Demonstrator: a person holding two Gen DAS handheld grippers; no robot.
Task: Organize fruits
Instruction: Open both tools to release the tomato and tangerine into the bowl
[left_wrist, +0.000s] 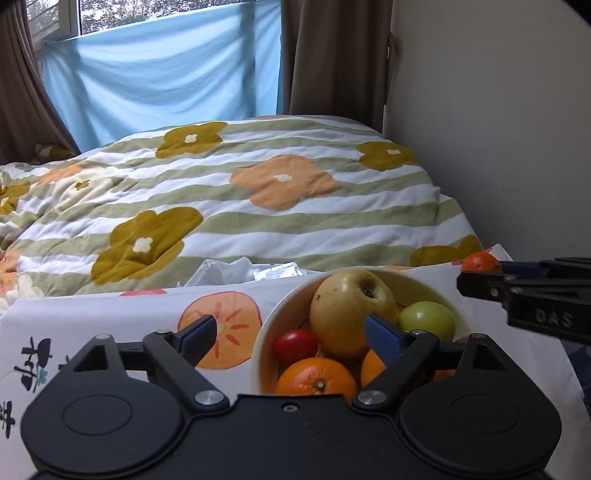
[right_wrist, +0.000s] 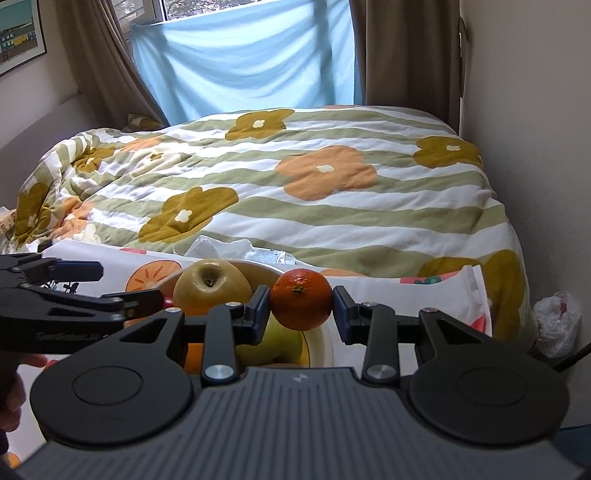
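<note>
A cream bowl (left_wrist: 264, 332) on the cloth-covered table holds a big yellow apple (left_wrist: 347, 314), a small green fruit (left_wrist: 426, 320), a red fruit (left_wrist: 295, 345) and oranges (left_wrist: 316, 378). My left gripper (left_wrist: 291, 338) is open and empty, its fingers straddling the bowl's left rim. My right gripper (right_wrist: 301, 308) is shut on a small orange (right_wrist: 302, 299) and holds it above the bowl's (right_wrist: 325, 343) right side. It shows at the right of the left wrist view, with the orange (left_wrist: 480, 263) at its tip. The yellow apple (right_wrist: 212, 290) sits left of the held orange.
The table cloth (left_wrist: 129, 314) is white with persimmon prints. Behind it lies a bed with a flowered striped quilt (left_wrist: 258, 192). Crumpled tissue and a foil packet (left_wrist: 277, 272) lie at the table's far edge. A wall (left_wrist: 498, 129) is close on the right. A white plastic bag (right_wrist: 557, 325) sits on the floor.
</note>
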